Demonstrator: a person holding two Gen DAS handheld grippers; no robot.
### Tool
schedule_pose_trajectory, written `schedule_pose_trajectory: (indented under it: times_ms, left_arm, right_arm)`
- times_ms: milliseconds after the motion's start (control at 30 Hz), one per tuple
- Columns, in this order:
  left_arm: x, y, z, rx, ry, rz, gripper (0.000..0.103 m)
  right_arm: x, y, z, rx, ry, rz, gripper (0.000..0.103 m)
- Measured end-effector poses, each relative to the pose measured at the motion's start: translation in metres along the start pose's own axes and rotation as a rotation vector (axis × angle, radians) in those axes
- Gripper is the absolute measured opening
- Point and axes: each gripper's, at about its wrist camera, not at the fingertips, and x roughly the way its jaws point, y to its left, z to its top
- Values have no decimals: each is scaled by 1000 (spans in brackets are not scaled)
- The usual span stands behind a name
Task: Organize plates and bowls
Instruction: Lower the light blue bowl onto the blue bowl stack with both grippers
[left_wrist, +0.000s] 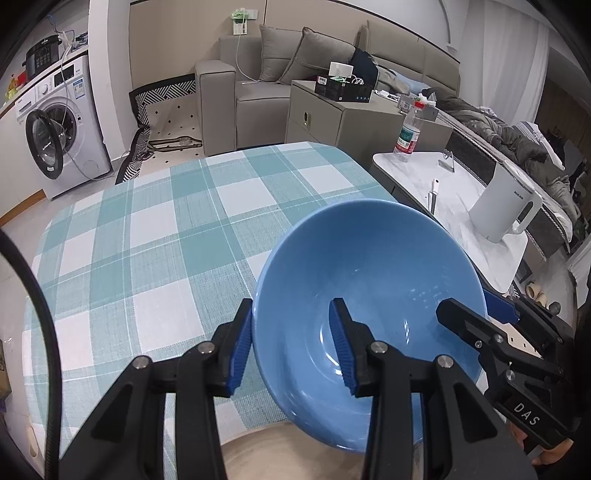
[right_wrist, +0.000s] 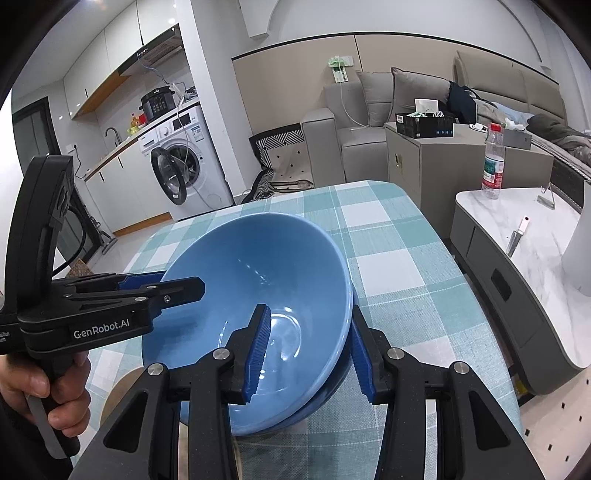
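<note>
Grippers: two counted, left gripper (left_wrist: 291, 306) and right gripper (right_wrist: 309, 310), two fingers noted on each.
Bowls: two blue, nested between fingers. Top bowl (right_wrist: 258, 266) seen in full, lower bowl (right_wrist: 332, 387) only as darker rim beneath.
Plate (left_wrist: 258, 450): one, beige, under left gripper.
Bottle (left_wrist: 408, 133): one, far ahead, right of left gripper.
Kettle (left_wrist: 502, 214): one, white, ahead right.
Knife (left_wrist: 434, 195): one, ahead right.
Washer (left_wrist: 59, 140): one, far ahead left.
Cushions (left_wrist: 295, 55): two, far ahead.
</note>
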Motion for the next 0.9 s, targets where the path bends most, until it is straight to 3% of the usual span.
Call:
schedule_pose_trajectory:
  times_ms: [267,400,533,700,800,900]
  left_arm:
    - [0,-3,-4,17,6,5,40]
    - [1,-3,-7,25,15,7,42]
    - [-1,2,-10,5,30,1,57]
    - [-8,6,-17,-7,9,19,63]
    - [-14,9,-22,-19,-10,32,81]
    - [-19,11,-26,-25,-29,29,83]
  right_arm:
    - [6,0,-2,-28,2,-39,44]
    - [6,-2,-2,-32,7,-13,53]
    - [3,-3,-2,-31,8,9,74]
    - [-5,-6,-2,-28,-7,32,83]
    - [-7,-11,-2,-20,-6,54,86]
    - [-11,-18,-5,-18,-9,57,87]
